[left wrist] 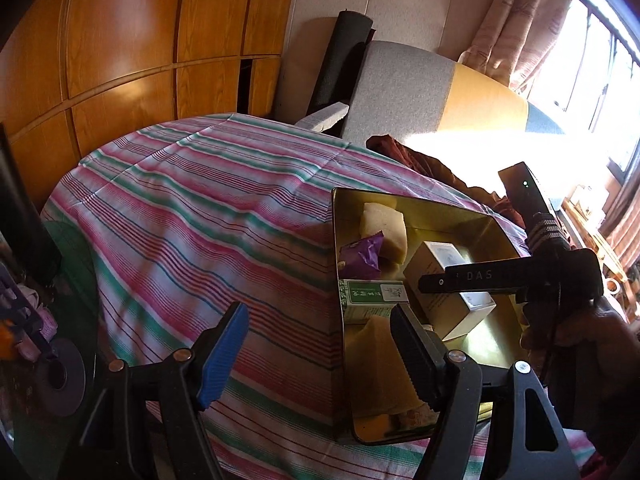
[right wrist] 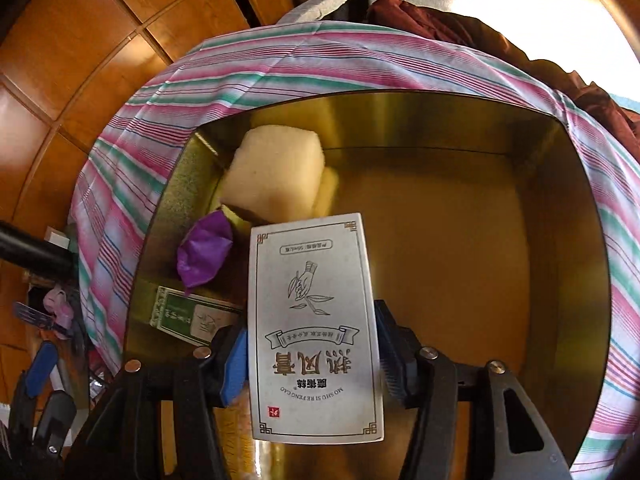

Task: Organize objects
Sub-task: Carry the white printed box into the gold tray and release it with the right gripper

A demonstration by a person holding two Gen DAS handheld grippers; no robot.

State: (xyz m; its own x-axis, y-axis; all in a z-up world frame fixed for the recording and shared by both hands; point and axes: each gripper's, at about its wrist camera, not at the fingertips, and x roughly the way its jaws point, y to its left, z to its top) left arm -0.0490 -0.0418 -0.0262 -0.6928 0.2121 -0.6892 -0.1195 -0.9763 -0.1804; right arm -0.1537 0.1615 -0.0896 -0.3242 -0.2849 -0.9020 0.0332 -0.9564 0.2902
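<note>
A gold tin [left wrist: 420,205] [right wrist: 440,128] lies open on the striped cloth [left wrist: 192,216]. In it are a pale yellow block [left wrist: 384,224] [right wrist: 276,172], a purple wrapper [left wrist: 362,256] [right wrist: 206,256] and a green box [left wrist: 372,292] [right wrist: 188,314]. A white printed box [right wrist: 314,320] [left wrist: 436,256] stands in the tin between the pads of my right gripper [right wrist: 312,340], which no longer clamp it. One right finger [left wrist: 468,279] crosses the box in the left wrist view. My left gripper [left wrist: 318,356] hangs open over the tin's near left edge, holding nothing.
A wooden wardrobe [left wrist: 140,40] stands behind the table. A grey and yellow cushion [left wrist: 420,92] and dark red fabric [left wrist: 420,156] lie at the far right. A tape roll [left wrist: 60,376] and a purple basket [left wrist: 20,312] sit left. A hand [left wrist: 592,332] grips the right tool.
</note>
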